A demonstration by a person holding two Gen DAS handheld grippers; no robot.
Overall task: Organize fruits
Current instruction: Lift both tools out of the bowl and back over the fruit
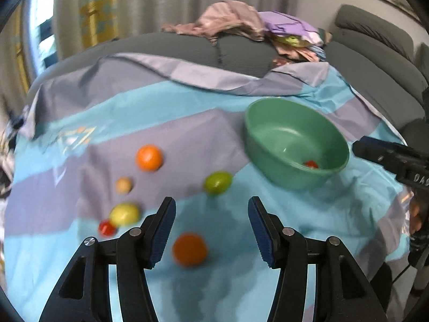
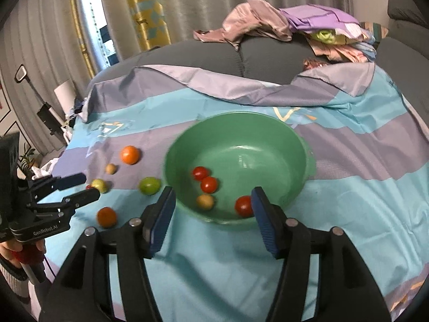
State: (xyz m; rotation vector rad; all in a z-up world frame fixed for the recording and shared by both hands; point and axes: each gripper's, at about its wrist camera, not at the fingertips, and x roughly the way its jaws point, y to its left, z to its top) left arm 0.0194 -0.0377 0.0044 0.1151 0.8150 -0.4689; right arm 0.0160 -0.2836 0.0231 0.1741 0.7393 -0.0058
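While both the left gripper and right gripper gape empty, four fruits sit in the green bowl

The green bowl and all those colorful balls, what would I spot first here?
Probably the green bowl on the blue-and-grey cloth, with three red tomatoes and one tan fruit inside. Left of it, six more fruits lie scattered, including a bright orange. Both grippers hang open.

In all: 1 green bowl, 4 red tomatoes, 2 oranges, 2 yellow-green fruits, 2 small tan fruits.
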